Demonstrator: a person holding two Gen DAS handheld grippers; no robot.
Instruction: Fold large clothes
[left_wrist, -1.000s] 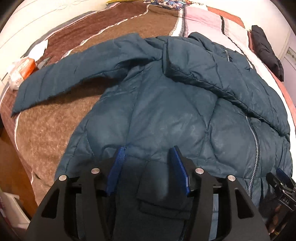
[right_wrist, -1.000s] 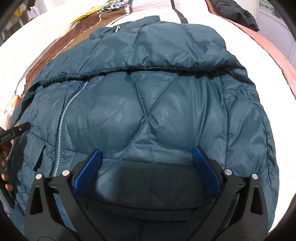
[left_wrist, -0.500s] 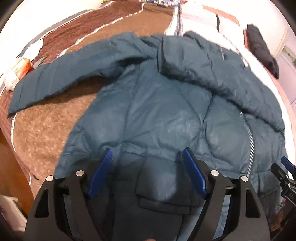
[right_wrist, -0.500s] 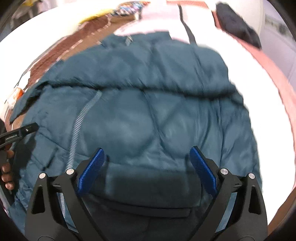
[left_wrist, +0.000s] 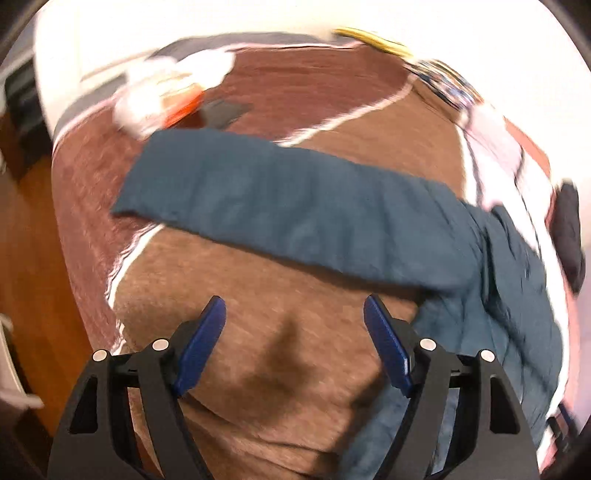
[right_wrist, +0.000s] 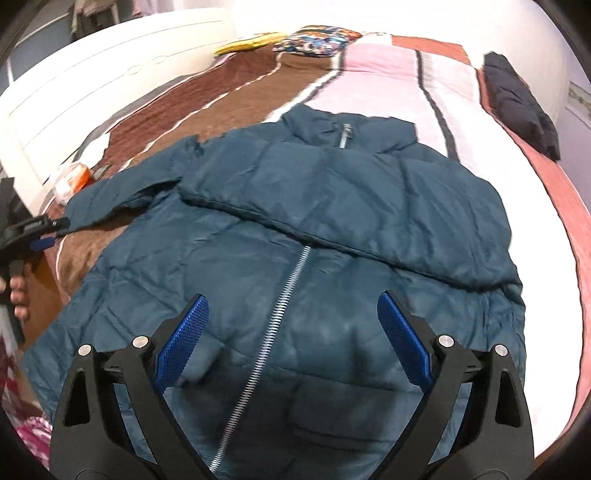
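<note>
Left tongs (left_wrist: 293, 325): released, jaws wide, having just been opening; nothing between the blue pads (left_wrist: 201, 345). Beneath them only the brown blanket (left_wrist: 258, 387) of the bed. Frame is motion-blurred.

Outward from the left tongs: the teal jacket's sleeve (left_wrist: 288, 210) lies above the pads in the frame, apart from them, stretched flat on the blanket. Long axis runs from the cuff (left_wrist: 136, 195) at mid-left across to the shoulder at the right edge, where it joins the jacket (left_wrist: 517, 314) body. So the sleeve lies crosswise to the line the left tongs point along, cuff end up and left of the jaws.

Right tongs (right_wrist: 291, 339): also released, jaws wide, nothing gripped. They hover over the lower front of the jacket (right_wrist: 332, 240), zipper (right_wrist: 284, 295) running between the pads toward the collar at upper centre. In this view the sleeve (right_wrist: 122, 199) extends to the left of the frame, ending close to the left tongs (right_wrist: 46, 236) at the left edge.

Judgement: left tongs are the nearer to the spread sleeve; right tongs are over the body, well apart from the cuff. The sleeve appears still unfolded, so the left side would most likely take it across the body.
</note>
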